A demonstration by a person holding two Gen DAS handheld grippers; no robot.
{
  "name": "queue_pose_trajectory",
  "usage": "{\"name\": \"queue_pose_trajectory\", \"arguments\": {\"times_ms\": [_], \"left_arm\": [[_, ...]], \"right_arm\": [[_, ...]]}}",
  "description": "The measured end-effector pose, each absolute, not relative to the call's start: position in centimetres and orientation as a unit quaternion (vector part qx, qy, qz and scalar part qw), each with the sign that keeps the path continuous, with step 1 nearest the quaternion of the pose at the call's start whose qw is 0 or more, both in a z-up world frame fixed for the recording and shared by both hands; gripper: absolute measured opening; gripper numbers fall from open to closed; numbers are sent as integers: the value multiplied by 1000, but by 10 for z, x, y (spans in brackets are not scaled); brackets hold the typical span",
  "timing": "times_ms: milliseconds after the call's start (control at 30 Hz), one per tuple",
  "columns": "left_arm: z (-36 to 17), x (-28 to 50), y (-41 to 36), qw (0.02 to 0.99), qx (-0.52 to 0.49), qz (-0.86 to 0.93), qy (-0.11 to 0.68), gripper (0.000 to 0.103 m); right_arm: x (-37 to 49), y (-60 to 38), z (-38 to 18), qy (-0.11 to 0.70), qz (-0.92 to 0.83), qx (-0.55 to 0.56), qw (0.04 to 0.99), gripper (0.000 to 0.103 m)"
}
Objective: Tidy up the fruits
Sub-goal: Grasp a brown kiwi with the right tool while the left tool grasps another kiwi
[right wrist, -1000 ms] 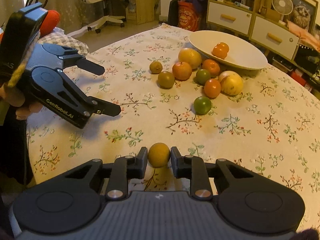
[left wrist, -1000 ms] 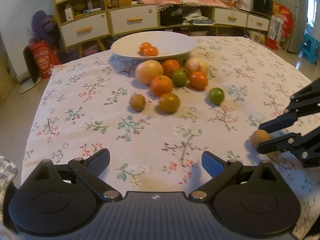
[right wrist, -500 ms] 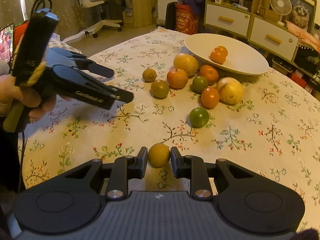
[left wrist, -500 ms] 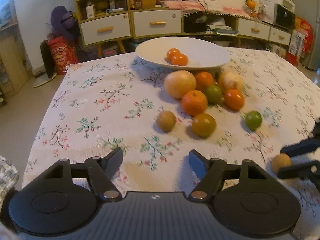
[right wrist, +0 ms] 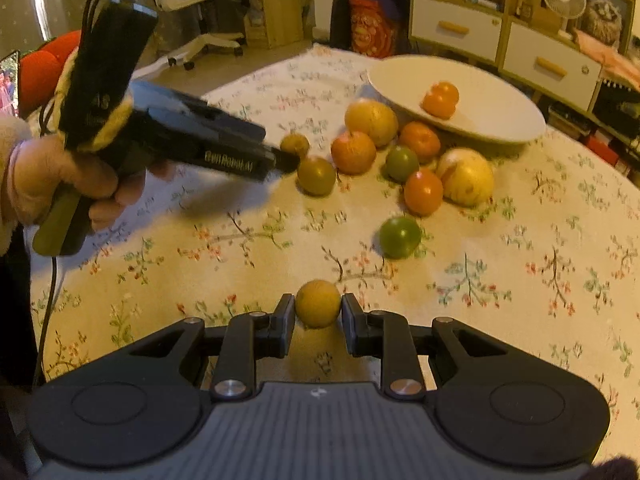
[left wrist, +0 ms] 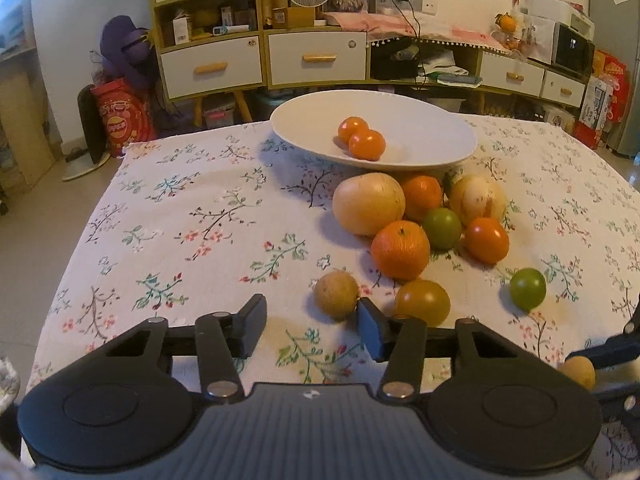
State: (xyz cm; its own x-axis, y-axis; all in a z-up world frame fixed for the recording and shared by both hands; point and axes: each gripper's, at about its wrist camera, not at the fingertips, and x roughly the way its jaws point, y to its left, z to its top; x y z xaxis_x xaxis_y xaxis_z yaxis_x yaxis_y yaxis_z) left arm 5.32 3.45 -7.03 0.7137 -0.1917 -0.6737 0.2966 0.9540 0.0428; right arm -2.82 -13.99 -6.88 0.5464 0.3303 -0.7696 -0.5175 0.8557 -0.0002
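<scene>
Right gripper [right wrist: 318, 320] clamped on small brown fruit [right wrist: 318, 303]; left gripper [left wrist: 311, 322] unclenched, jaws just closing, empty, second brown fruit [left wrist: 336, 294] just ahead; bowl [left wrist: 432, 128] holds two oranges [left wrist: 362, 138]

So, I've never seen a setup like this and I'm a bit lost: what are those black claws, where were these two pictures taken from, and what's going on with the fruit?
No robot here: a person holds a two-finger gripper in each hand, each with a camera looking along its fingers. One picture is from the left gripper, the other from the right gripper, which also shows the person's hand holding the left one.

On the flowered tablecloth stands a white bowl with two small oranges. In front of it lies a cluster of orange, yellow and green fruit.

The right gripper is shut on a small yellowish fruit. The left gripper's jaws have just been closing, with nothing between them; a small brown fruit lies just ahead.
</scene>
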Motion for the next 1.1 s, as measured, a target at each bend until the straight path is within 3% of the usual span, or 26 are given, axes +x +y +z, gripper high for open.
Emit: {"name": "queue_pose_trajectory", "arguments": {"times_ms": [333, 1100], "left_arm": [[-69, 57, 29, 921, 79, -150, 352, 15], [-63, 66, 33, 908, 49, -163, 382, 8]], "right_arm": [[-31, -139, -69, 407, 244, -117, 872, 23], [-26, -138, -63, 404, 222, -125, 879, 22]]}}
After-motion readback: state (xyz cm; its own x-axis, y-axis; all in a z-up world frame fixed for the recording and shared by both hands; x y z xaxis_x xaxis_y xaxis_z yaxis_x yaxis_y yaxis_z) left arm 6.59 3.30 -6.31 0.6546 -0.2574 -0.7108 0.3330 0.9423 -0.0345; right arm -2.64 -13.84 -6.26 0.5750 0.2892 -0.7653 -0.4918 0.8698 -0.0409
